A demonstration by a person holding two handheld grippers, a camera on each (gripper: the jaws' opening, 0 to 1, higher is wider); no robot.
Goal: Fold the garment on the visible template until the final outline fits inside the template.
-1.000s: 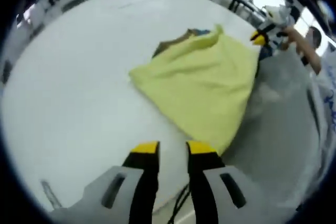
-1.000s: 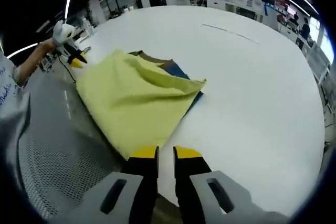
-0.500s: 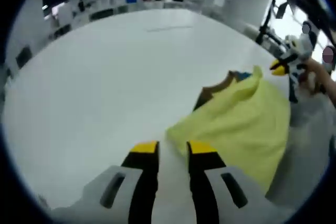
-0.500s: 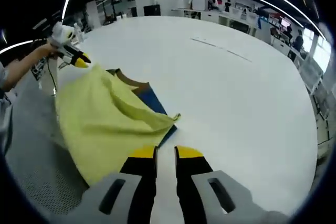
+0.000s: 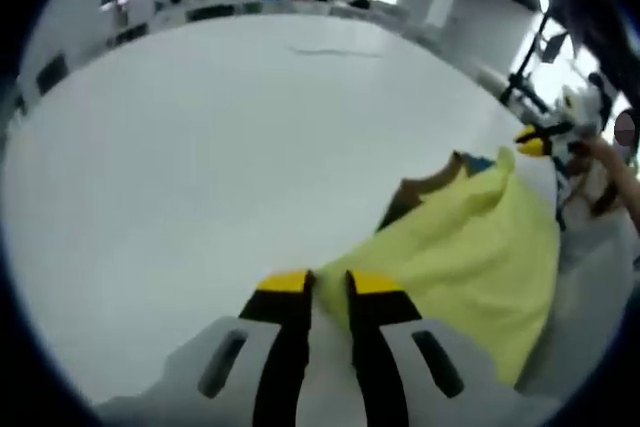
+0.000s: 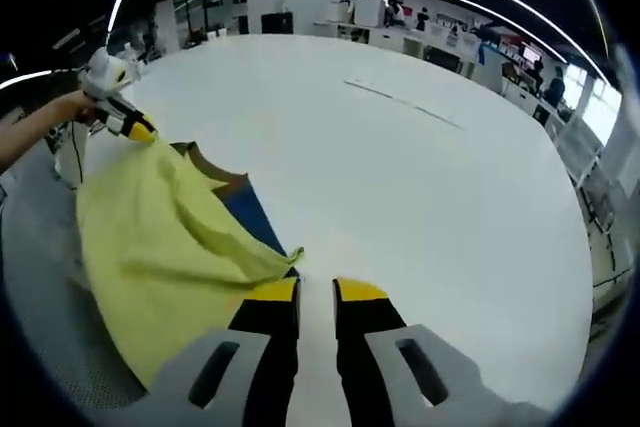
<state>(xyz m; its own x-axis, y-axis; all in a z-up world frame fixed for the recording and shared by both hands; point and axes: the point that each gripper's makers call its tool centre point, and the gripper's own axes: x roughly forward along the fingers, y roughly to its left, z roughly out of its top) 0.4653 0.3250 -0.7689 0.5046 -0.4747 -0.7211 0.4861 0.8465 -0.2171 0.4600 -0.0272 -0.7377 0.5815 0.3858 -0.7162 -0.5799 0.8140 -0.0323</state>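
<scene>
In the right gripper view the right gripper (image 6: 316, 290) hovers with a narrow gap between its yellow-tipped jaws, holding nothing, just beside the near corner of the soft yellow cloth garment (image 6: 150, 247). The garment lies on the white tabletop (image 6: 420, 187), part hanging past the edge, over a blue-and-brown flat template (image 6: 250, 215). The left gripper (image 5: 318, 280), jaws nearly closed, seems empty too. A poor bite here would likely drag cloth off the template.
</scene>
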